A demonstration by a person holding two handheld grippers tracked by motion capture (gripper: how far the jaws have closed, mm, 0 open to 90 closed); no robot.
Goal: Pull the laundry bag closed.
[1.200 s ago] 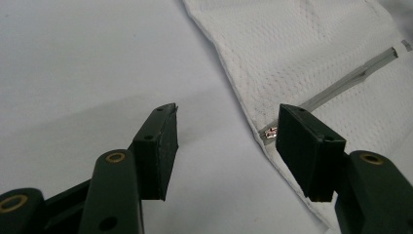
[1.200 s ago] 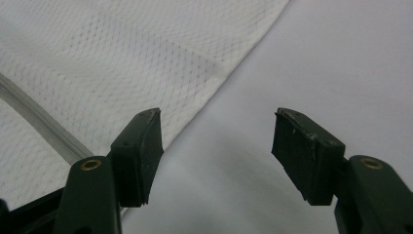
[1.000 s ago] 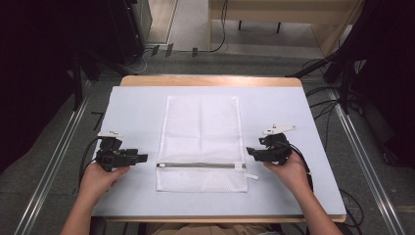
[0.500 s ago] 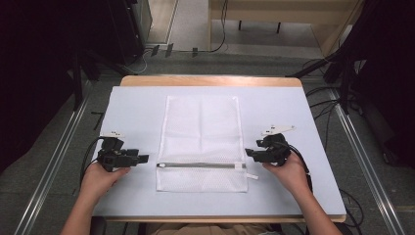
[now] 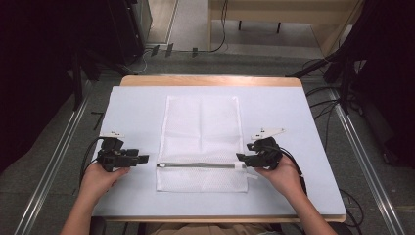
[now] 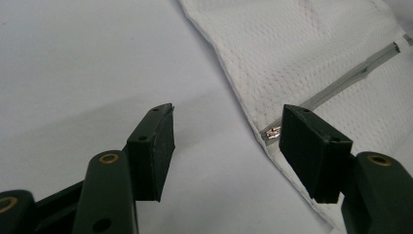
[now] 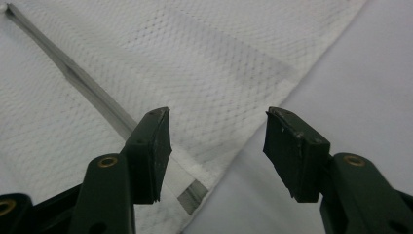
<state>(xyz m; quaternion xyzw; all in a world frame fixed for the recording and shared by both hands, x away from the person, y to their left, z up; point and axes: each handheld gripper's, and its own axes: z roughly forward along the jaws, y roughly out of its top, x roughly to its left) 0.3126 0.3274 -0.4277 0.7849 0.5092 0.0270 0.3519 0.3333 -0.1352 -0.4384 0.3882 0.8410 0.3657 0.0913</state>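
A white mesh bag (image 5: 201,142) lies flat in the middle of the table, with a grey zipper (image 5: 198,165) running across its near part. My left gripper (image 5: 143,159) is open, just left of the bag's left edge. In the left gripper view the gripper (image 6: 226,134) has its jaws apart near the zipper pull (image 6: 272,132) at the bag's (image 6: 311,53) edge. My right gripper (image 5: 241,157) is open at the zipper's right end. In the right gripper view the gripper (image 7: 217,129) hangs over the bag's (image 7: 204,63) edge, the zipper (image 7: 92,92) end by one jaw.
The table top (image 5: 137,112) is covered in pale blue-white, with a wooden rim (image 5: 210,81) at the far edge. Metal rails (image 5: 54,161) and cables (image 5: 323,103) run along the floor on both sides.
Both grippers have edged inward toward the bag's sides. The right gripper now sits at the zipper's right end. The bag has not moved.
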